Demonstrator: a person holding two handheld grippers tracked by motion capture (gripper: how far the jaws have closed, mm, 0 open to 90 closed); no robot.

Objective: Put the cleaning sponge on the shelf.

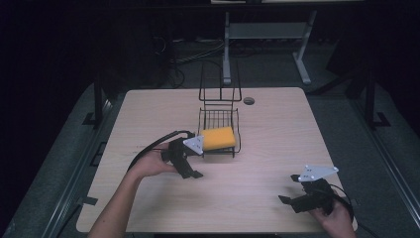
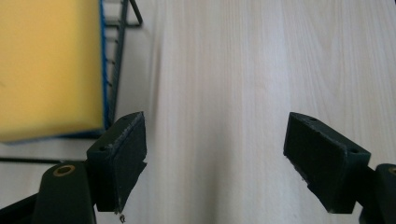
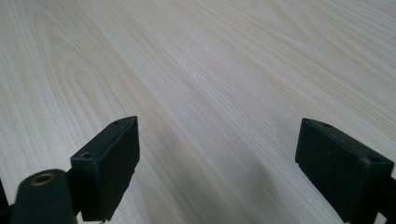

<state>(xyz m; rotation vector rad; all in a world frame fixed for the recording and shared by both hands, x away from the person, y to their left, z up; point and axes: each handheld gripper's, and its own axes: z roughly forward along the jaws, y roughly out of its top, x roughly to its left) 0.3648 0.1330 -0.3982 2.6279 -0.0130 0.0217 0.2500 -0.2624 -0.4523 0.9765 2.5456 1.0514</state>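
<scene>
The left gripper (image 1: 190,171) is held in the left hand (image 1: 151,166), with the forearm extended forward from the lower left. Its jaws are spread wide apart with nothing between them. The right gripper (image 1: 287,201) is held low in the right hand (image 1: 337,215); its jaws are likewise spread wide, gripping nothing.

1. High view: worktop (image 1: 277,148) evenly lit from above, room around it nearly black; image soft, low detail.
2. Faint short shadows under the wire rack (image 1: 220,130) and both hands.
3. Left gripper view: bright, slightly washed-out wood; yellow sponge (image 2: 49,70) close up and blurred.
4. Right gripper view: wood grain sharp mid-frame, black jaws soft, broad diffuse shadow between them.
</scene>
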